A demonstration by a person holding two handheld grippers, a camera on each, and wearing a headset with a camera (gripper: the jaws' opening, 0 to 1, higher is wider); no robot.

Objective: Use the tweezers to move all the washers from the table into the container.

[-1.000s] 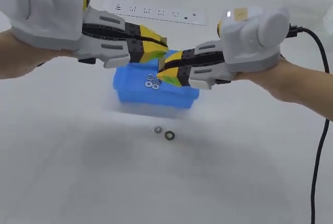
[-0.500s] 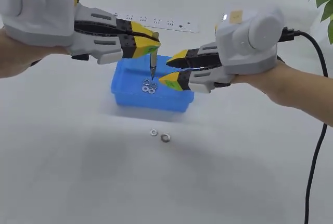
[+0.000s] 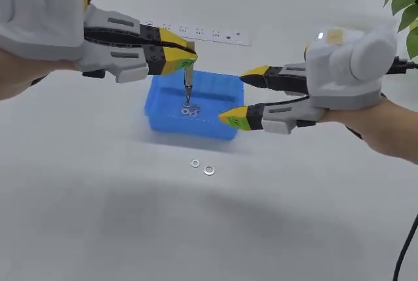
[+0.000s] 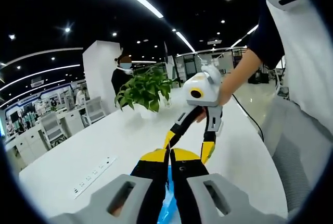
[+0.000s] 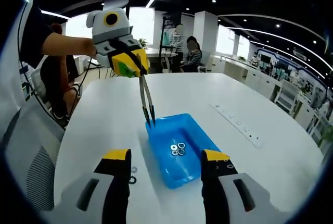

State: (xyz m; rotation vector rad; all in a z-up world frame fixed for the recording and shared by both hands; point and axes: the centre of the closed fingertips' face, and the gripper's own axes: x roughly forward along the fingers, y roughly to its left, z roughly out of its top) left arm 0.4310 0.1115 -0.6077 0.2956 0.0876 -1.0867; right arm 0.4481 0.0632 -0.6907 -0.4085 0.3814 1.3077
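The left gripper [image 3: 186, 59] has its jaws pressed together on the upper end of the tweezers [image 3: 188, 88]. The tweezers stand nearly upright, long axis vertical, tips pointing down into the blue container [image 3: 225, 85], over a small cluster of washers [image 3: 190, 109] on its floor; whether the tips touch them cannot be told. The right gripper [image 3: 240, 96] hovers by the container's right side, jaws spread wide and holding nothing. Two more washers [image 3: 202, 166] lie side by side on the white table [image 3: 98, 215], near the container's front wall
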